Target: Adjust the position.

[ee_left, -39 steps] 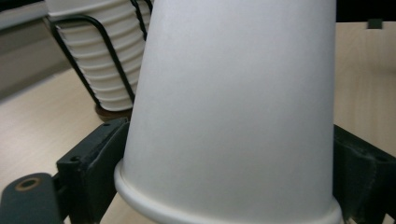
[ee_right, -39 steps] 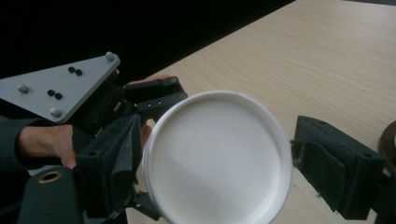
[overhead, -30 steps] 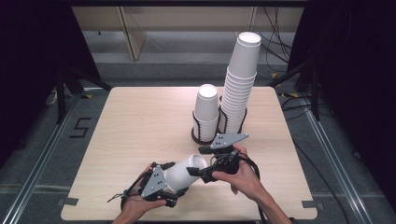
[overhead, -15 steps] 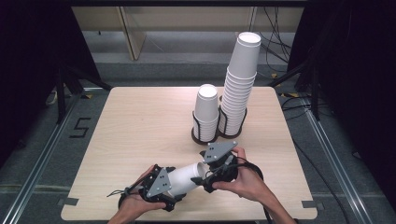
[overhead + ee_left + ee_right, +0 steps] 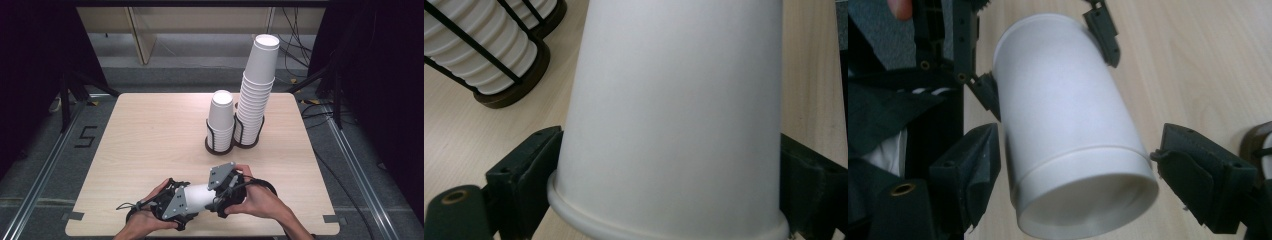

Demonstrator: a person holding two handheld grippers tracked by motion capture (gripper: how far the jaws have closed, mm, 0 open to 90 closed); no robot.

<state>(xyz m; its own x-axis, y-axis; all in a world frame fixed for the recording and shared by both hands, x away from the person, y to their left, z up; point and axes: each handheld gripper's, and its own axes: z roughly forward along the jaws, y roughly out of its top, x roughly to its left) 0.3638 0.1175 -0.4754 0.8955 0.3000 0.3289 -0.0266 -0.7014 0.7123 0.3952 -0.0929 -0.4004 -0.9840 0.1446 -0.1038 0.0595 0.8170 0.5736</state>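
While both hands meet at the near table edge, a white paper cup (image 5: 197,196) lies sideways between the grippers.
L gripper (image 5: 176,204) pinches the cup w/ both jaws on its wall; R gripper (image 5: 226,186) has jaws spread either side of the cup's other end, w/ gaps. Two cup stacks (image 5: 252,95) in black holders stand well apart, further back on the table (image 5: 150,130).

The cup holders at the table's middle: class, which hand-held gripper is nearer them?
Right. The right hand-held gripper lies just below the cup holders, nearer the table's front edge; the left hand-held gripper sits farther left, gripping the white cup.
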